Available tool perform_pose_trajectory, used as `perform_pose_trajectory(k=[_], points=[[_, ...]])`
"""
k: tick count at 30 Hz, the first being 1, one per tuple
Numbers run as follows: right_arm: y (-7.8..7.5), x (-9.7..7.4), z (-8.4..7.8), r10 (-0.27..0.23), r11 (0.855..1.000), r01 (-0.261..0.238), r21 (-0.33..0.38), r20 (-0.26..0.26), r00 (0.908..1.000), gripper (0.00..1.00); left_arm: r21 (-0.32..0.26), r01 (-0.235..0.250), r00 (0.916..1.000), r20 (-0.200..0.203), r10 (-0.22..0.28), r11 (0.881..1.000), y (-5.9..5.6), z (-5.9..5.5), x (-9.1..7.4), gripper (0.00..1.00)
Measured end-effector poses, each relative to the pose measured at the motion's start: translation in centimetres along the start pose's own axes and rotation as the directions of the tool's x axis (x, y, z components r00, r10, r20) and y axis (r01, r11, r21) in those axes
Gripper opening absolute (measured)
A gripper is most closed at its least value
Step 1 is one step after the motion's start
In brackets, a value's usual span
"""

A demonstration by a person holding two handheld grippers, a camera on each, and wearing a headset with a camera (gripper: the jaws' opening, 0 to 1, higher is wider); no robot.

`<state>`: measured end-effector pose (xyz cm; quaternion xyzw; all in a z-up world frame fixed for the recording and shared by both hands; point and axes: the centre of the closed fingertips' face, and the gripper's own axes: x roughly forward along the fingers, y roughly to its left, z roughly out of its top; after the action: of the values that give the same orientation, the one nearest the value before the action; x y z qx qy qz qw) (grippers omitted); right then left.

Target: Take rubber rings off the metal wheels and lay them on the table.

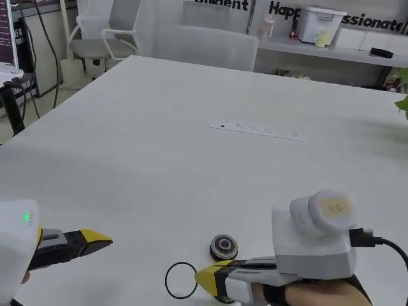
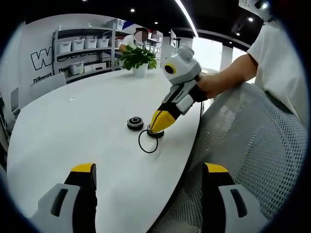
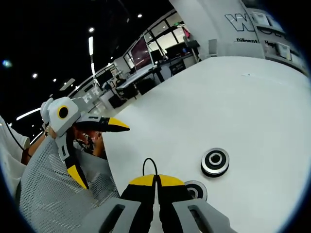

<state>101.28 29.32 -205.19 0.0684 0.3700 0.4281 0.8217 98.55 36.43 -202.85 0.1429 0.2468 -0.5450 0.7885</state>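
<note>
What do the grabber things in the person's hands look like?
The left tongs and right tongs have black jaws with bright yellow tips on pale grey-white bodies. A small green light glows on the left one, and a black cable plugs into the right one. The person wears a white short-sleeved shirt.

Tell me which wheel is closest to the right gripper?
The wheel partly hidden behind a jaw of the right gripper, which pinches the ring. The other wheel sits farther out on the table, in full view.
</note>
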Motion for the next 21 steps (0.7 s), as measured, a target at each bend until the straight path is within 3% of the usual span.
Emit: perform_pose_trajectory(k=[11, 21], points=[[-1.0, 0.7, -0.3, -0.039, 0.999, 0.039, -0.020, -0.012, 0.9992, 0.00, 0.005, 0.014, 0.9998, -0.016, -0.014, 1.000, -0.3, -0.3, 0.2, 0.88], [-1.3, 1.6, -0.8, -0.071, 0.991, 0.066, -0.117, -0.035, 0.9969, 0.00, 0.002, 0.014, 0.9999, -0.010, -0.014, 1.000, -0.2, -0.2, 0.2, 0.87]])
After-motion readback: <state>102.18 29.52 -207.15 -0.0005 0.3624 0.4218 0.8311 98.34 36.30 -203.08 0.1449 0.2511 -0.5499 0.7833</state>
